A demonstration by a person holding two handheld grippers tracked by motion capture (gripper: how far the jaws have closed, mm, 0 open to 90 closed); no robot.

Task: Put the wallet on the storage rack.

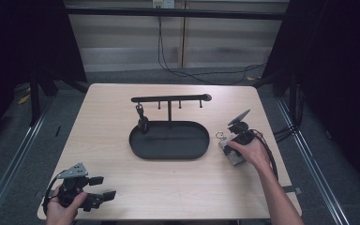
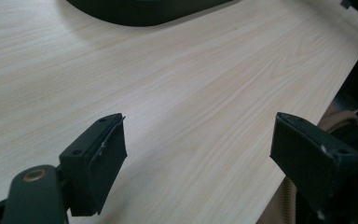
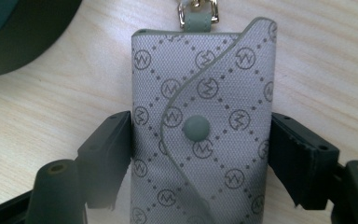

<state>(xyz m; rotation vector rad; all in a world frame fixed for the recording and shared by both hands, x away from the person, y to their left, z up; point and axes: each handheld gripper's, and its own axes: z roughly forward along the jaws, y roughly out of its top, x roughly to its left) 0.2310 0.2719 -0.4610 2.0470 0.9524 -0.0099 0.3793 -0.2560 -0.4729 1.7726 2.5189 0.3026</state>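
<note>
The left gripper (image 1: 104, 187) sits low at the near left, held in the person's left hand (image 1: 64, 206), its jaws spread wide with nothing between them. The right gripper (image 1: 226, 146) reaches forward and down at the right, the right hand (image 1: 251, 152) wrapped over its body, forearm stretched out behind; its jaws press against both sides of a grey patterned pouch (image 3: 203, 126).

One grey key pouch (image 3: 203, 130), one black oval tray (image 1: 169, 140), one hook rack (image 1: 171, 99), two hand-held grippers, left (image 1: 101, 187) and right (image 1: 232, 143).
</note>
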